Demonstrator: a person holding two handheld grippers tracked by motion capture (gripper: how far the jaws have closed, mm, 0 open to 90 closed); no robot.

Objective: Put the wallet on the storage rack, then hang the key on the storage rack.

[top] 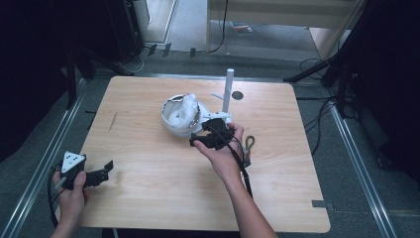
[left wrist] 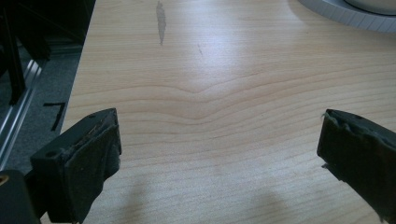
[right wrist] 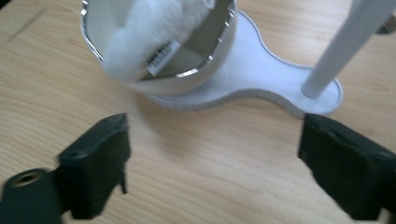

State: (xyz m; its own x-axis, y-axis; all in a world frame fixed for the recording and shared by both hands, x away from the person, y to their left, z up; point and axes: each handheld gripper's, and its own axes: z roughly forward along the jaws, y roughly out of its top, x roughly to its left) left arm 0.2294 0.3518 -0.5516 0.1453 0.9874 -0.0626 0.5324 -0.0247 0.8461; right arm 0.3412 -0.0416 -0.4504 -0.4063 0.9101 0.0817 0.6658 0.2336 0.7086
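Two hand-held grippers: the right gripper (top: 200,141), jaws wide apart and empty, sits just near of the white bowl (top: 170,124) at table centre, which holds a white plush toy (top: 184,110) leaning far-right; its tag's print is unreadable. The left gripper (top: 105,169), also open, rests far off near-left

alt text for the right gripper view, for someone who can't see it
A white fluffy item with a label lies in a tilted white bowl with a shiny rim. The bowl sits on a flat white base on a wooden table, and a white post rises from the base at right. The right gripper stands open just short of it, nothing between its black jaws.
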